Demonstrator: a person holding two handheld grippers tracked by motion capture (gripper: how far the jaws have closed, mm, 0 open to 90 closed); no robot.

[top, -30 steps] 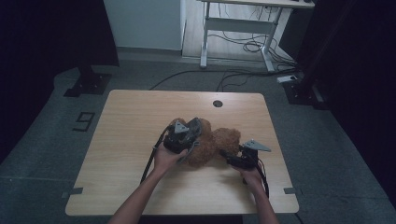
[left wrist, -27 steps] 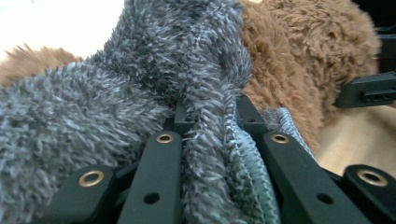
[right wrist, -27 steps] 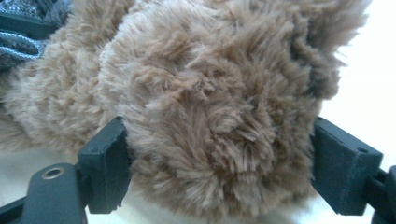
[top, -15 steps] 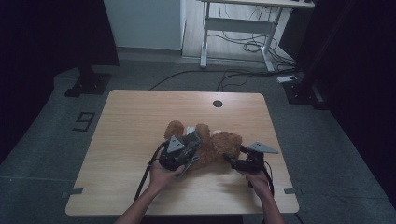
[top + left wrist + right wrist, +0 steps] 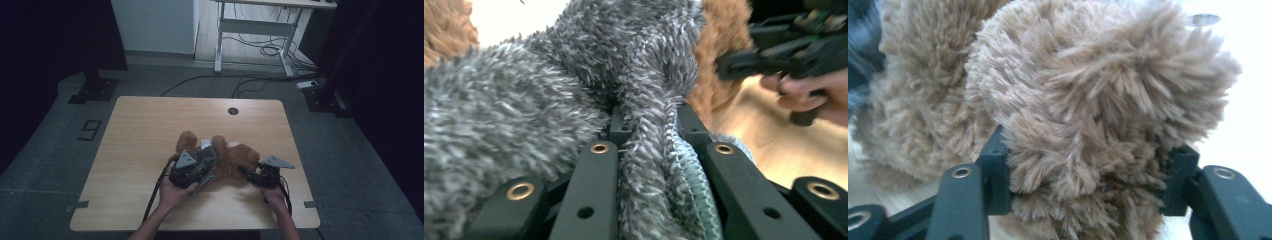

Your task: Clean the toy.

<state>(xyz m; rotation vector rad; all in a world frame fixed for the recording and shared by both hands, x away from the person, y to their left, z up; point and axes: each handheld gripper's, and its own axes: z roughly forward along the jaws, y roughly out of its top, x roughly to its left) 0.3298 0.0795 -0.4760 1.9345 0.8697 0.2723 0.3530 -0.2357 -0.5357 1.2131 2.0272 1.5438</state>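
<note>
The left claw [image 5: 651,150] is nearly closed and pinches a fold of grey cloth [image 5: 574,90]. The right claw [image 5: 1088,185] has just been closing, its jaws pressing a brown limb of the teddy [image 5: 235,157], which lies on the surface [image 5: 150,125] between both hands.

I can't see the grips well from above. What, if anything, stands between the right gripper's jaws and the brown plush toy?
Nothing visible: the right gripper already has the brown plush toy between its jaws, which have just been closing.
</note>
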